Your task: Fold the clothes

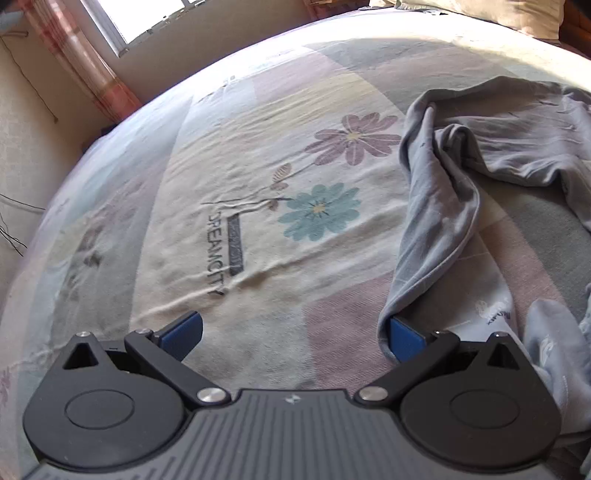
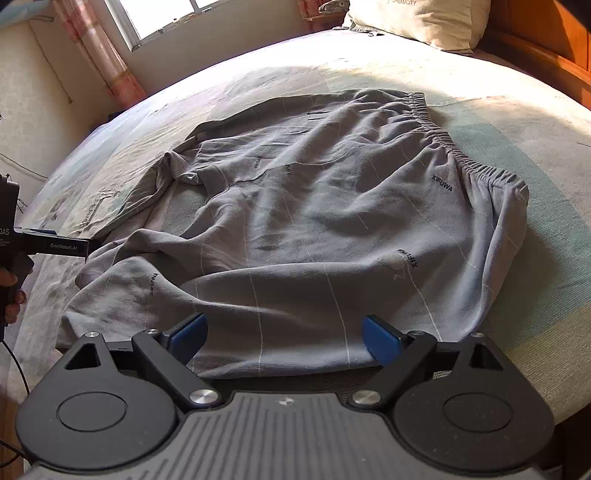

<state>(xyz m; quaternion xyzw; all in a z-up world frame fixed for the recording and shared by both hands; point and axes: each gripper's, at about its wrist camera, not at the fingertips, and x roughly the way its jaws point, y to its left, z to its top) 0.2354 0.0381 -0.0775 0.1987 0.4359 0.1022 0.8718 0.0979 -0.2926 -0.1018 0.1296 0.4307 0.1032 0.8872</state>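
Grey trousers point(image 2: 314, 206) spread crumpled on the bed point(image 2: 517, 122), right hand-held gripper point(image 2: 284, 338) held wide over the hem, left hand-held gripper point(image 1: 293, 332) held wide, nothing gripped

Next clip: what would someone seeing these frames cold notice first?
The grey pants sprawl crumpled across the middle of the bed, elastic waistband toward the pillow. On the floral sheet beside them, purple and teal flowers stand out. Both claws are open: the right claw over the near hem, the left claw by a pant leg.

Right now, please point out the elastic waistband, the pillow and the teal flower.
elastic waistband point(image 2: 448, 144): right wrist view, gathered middle.
pillow point(image 2: 421, 18): right wrist view, front face.
teal flower point(image 1: 319, 210): left wrist view, yellow centre.
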